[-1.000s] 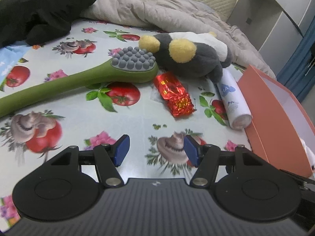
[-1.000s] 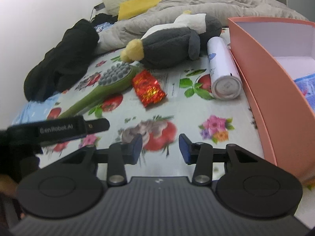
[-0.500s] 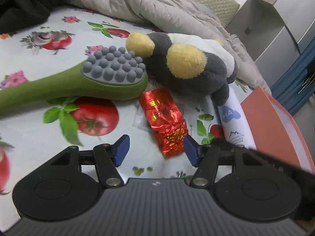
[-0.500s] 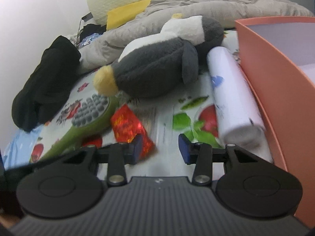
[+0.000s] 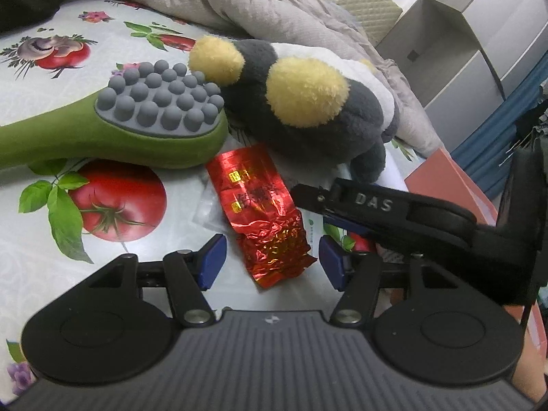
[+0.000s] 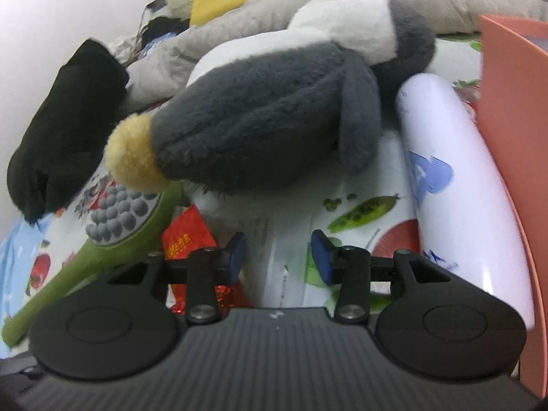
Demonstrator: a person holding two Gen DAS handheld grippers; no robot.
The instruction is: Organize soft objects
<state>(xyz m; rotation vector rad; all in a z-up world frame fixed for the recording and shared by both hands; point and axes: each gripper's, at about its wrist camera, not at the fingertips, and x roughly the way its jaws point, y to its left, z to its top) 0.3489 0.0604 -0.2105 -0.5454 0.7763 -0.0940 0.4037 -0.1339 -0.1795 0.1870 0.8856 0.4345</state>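
Green massage brush (image 5: 113,130) beside a red foil packet (image 5: 263,219); white bottle (image 6: 455,185), perhaps spray, against an orange box (image 6: 507,109).

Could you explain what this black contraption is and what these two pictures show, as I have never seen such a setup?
These are two handheld grippers, each carrying a camera that looks along its own fingers. One picture comes from the left gripper, whose jaws are closing around a red foil packet without pressing it. The other comes from the right gripper, open and holding nothing, facing a plush penguin. On the printed cloth also lie a green massage brush and a white bottle, beside an orange box.
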